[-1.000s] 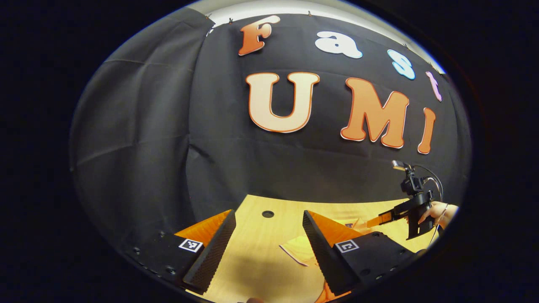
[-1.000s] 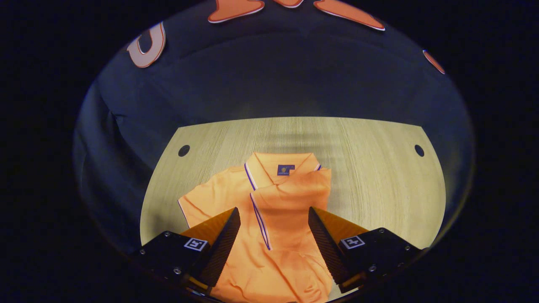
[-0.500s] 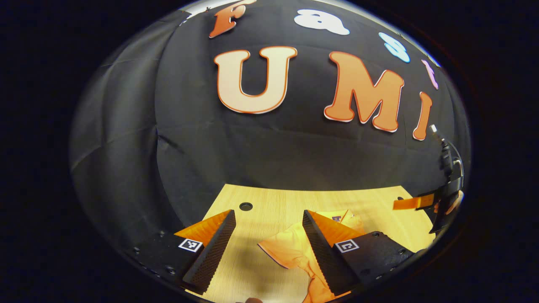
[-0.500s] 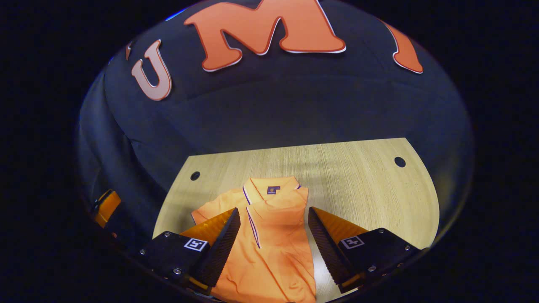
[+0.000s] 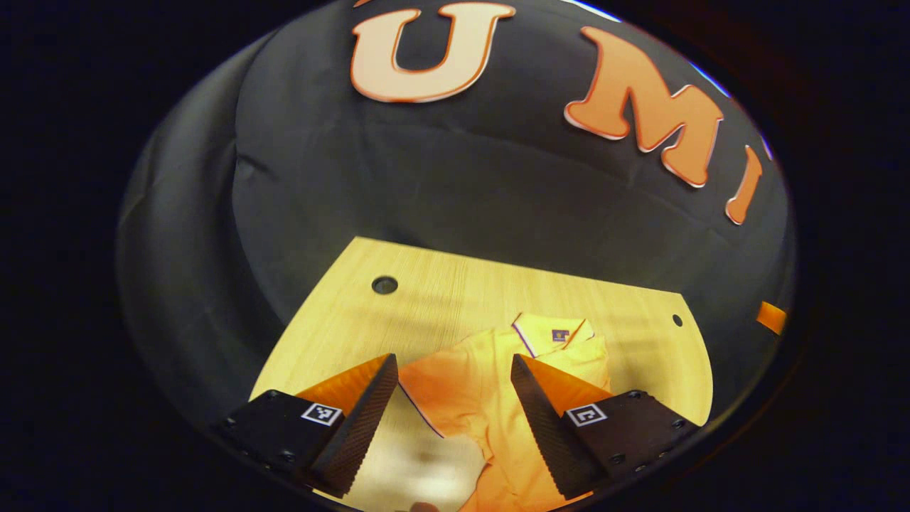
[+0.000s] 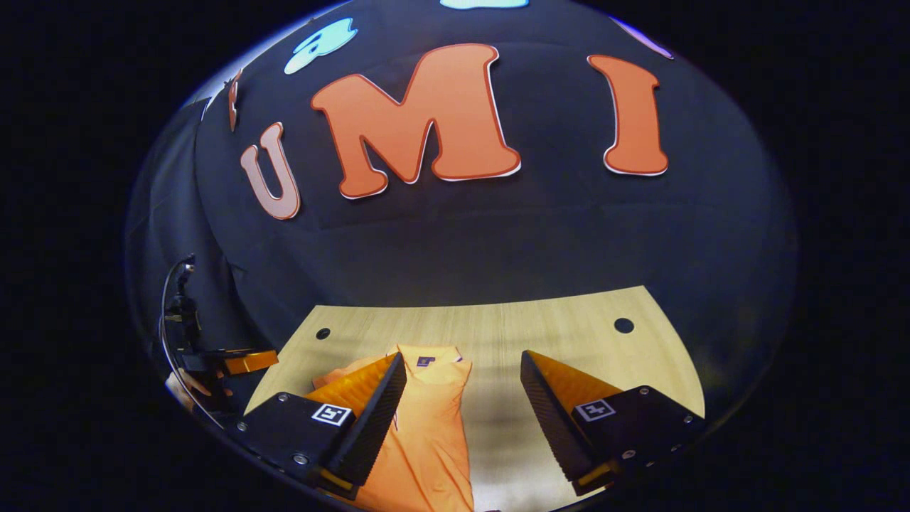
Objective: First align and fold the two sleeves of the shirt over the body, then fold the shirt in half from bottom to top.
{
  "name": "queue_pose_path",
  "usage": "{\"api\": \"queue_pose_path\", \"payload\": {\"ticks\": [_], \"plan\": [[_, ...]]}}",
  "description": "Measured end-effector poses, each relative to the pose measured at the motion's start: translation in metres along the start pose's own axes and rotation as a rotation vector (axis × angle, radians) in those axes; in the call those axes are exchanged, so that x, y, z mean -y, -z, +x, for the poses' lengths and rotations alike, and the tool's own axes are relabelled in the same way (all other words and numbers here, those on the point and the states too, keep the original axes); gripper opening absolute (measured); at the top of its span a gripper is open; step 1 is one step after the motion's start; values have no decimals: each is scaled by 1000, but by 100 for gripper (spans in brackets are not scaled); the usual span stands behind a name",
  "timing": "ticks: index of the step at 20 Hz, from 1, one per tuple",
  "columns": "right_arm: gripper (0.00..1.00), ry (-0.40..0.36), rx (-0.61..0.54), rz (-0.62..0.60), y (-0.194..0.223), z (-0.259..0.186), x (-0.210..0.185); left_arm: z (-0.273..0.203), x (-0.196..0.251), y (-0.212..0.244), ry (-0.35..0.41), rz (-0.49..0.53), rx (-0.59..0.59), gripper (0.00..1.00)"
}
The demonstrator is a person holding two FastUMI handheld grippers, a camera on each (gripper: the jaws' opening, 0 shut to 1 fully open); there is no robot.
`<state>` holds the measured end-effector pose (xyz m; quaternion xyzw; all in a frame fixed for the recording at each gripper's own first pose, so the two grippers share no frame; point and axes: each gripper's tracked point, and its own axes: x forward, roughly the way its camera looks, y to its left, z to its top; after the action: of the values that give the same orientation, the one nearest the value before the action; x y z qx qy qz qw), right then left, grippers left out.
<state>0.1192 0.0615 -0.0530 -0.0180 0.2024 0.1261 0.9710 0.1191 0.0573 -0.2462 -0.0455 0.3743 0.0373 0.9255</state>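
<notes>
Both cams have shifted since 1 s ago: left gripper view has tipped down, so more of the tabletop (image 5: 441, 284) and the shirt (image 5: 469, 384) now shows btwn its fingers; right gripper view has pulled up and back, so the shirt (image 6: 426, 434) looks smaller and sits low-left, partly behind the left finger.

Left gripper (image 5: 448, 416): jaws released, wide apart, nothing btwn them, above the tabletop. Shirt's unfolded sleeve lies flat just ahead of the gap, its trimmed edge running diagonally. Collar (image 5: 551, 333) w/ small dark label sits farther back, toward the right finger. Round hole (image 5: 384, 285) in the tabletop at far left, smaller one (image 5: 677, 320) at far right.

Right gripper (image 6: 462, 419): jaws released too, empty, held over bare tabletop (image 6: 554, 334) just right of the shirt. In this view the shirt's right side looks folded over the body, giving a straight edge on that side; collar (image 6: 430, 355) points toward the booth wall. Left gripper (image 6: 245, 363) also shows at far left edge w/ a hand (image 6: 195, 387) on it, off the tabletop's side; cable loops above it.
</notes>
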Motion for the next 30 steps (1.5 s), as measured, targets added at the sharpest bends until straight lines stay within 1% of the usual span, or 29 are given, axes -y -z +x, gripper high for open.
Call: {"api": "queue_pose_path", "payload": {"ticks": [3,5,8,10,12,15,17,19,21,23,24,28,30], "plan": [[98,-27,3,27,-1,-15,19,32,-3,22,-32,-41,-114,98],[98,-19,0,42,0,-20,38,52,-13,41,-73,-63,-202,98],[99,10,-22,49,11,-21,65,80,-26,73,-119,-137,-300,99],[99,12,-46,77,20,-23,77,91,-38,92,-148,-197,-371,98],[99,23,-66,94,29,-21,88,99,-47,108,-175,-229,-426,99],[99,33,-94,111,39,-22,99,113,-56,122,-214,-254,-462,99],[99,28,-109,131,44,-21,102,119,-60,128,-238,-246,-482,99],[99,28,-121,142,48,-21,105,123,-59,130,-233,-232,-494,99],[99,24,-132,151,53,-19,106,127,-58,135,-245,-212,-511,98],[99,13,-140,164,55,-19,102,130,-58,138,-248,-204,-524,100],[99,13,-139,163,55,-20,102,131,-59,139,-254,-203,-527,98],[99,20,-117,152,49,-23,99,134,-59,144,-266,-198,-543,99],[99,38,-87,127,43,-26,100,136,-59,144,-266,-204,-540,99]]}}
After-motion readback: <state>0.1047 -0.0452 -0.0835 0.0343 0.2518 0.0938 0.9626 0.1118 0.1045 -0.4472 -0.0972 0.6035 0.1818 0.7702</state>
